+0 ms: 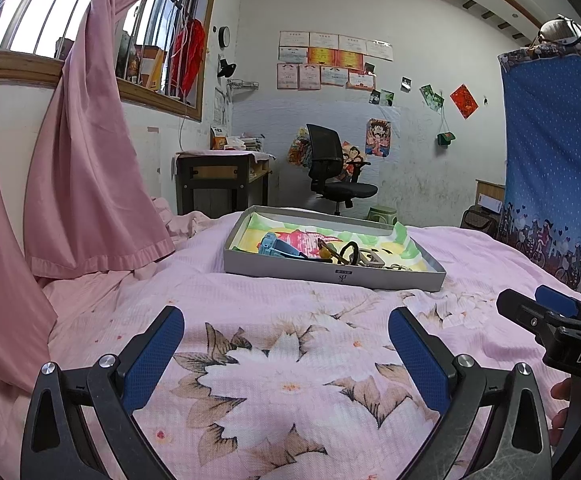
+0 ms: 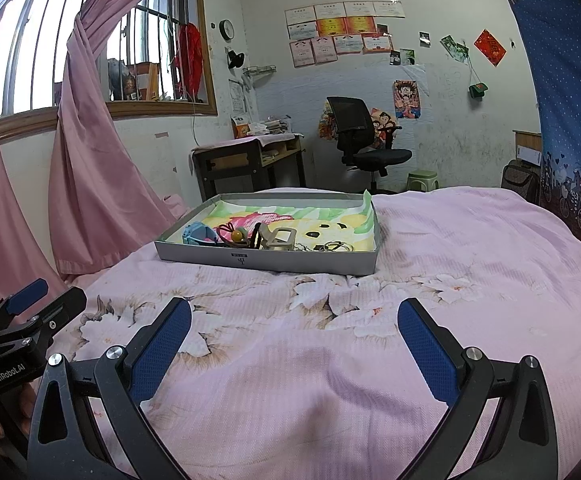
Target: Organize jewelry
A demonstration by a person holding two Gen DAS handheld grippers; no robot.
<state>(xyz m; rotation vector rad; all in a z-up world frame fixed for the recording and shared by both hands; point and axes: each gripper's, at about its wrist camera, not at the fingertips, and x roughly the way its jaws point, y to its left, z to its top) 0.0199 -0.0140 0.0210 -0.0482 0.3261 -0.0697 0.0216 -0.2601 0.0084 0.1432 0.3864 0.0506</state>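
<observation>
On the bed [image 2: 450,240], grey tray [image 2: 266,258] holds the jewelry pile: blue watch [image 2: 198,234], key rings [image 2: 336,246], clip [image 2: 278,238]. Left gripper [image 1: 286,332] and right gripper [image 2: 294,320] both spread wide, empty, short of tray

Matt grey cardboard tray [image 2: 266,259], soft woven pink cloth bedspread [image 2: 450,240], glossy metal key rings [image 2: 336,246], textured blue finger pads [image 1: 150,360]
</observation>
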